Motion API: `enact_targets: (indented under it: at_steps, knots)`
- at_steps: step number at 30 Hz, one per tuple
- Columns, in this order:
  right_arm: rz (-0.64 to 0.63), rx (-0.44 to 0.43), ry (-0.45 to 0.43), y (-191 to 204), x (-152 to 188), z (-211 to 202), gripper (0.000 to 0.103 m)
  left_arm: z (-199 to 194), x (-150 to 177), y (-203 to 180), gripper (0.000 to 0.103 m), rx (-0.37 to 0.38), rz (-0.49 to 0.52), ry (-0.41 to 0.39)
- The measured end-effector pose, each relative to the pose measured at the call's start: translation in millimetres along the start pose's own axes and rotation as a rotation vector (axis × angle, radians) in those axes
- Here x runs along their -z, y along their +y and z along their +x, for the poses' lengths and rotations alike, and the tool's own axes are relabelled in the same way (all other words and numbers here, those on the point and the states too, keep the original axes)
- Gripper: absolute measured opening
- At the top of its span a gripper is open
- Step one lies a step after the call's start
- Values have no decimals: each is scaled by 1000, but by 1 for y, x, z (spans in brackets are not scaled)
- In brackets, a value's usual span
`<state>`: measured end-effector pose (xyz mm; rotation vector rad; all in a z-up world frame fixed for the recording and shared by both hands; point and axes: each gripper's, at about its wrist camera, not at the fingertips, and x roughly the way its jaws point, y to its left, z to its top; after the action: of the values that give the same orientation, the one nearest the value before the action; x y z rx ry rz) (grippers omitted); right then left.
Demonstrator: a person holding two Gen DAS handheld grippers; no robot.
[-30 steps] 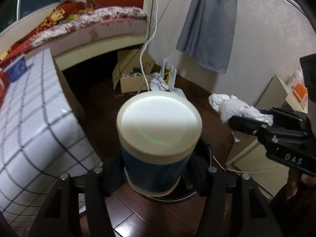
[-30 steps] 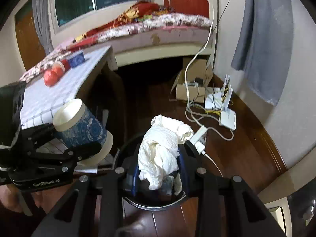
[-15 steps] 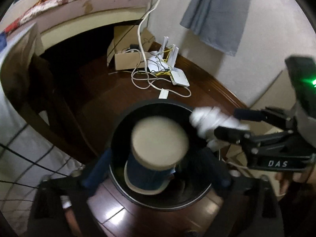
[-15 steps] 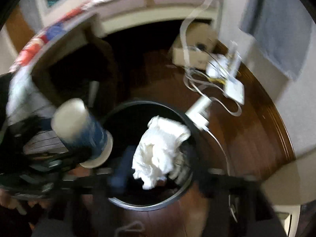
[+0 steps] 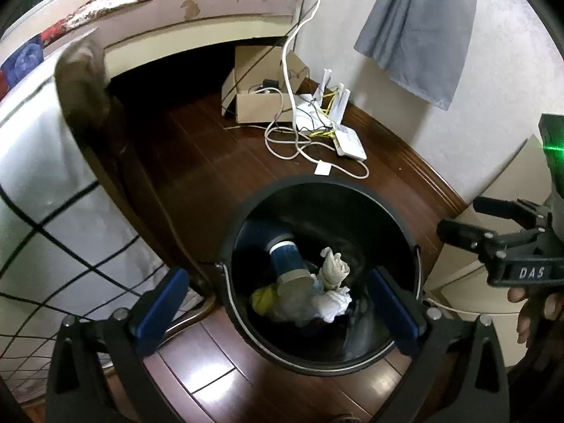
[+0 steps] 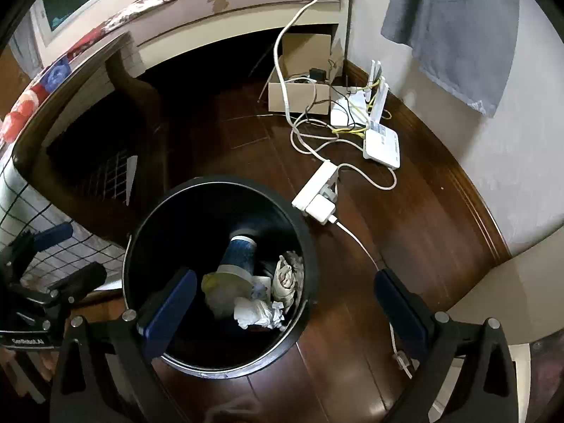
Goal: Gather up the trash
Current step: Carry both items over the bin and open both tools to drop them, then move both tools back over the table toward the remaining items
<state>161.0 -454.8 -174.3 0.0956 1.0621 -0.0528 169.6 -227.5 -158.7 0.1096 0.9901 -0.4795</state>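
Dark wooden floor (image 5: 197,162), black bin (image 5: 317,190) beside the checked-cloth counter (image 5: 42,183). The blue paper cup (image 5: 285,257) and crumpled white tissue (image 5: 331,303) lie inside the bin, below and clear of both sets of jaws. Left gripper (image 5: 278,306) and right gripper (image 6: 282,303) are opening, nothing between them.
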Motion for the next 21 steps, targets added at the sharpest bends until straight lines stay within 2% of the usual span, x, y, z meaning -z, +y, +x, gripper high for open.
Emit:
enact_targets:
  at_steps: [11, 21]
  knots:
    - [-22, 11, -35, 16, 9, -23, 102, -21, 3, -12, 102, -10, 38, -39]
    - [-43, 36, -88, 29, 17, -52, 102, -53, 12, -6, 102, -28, 32, -89]
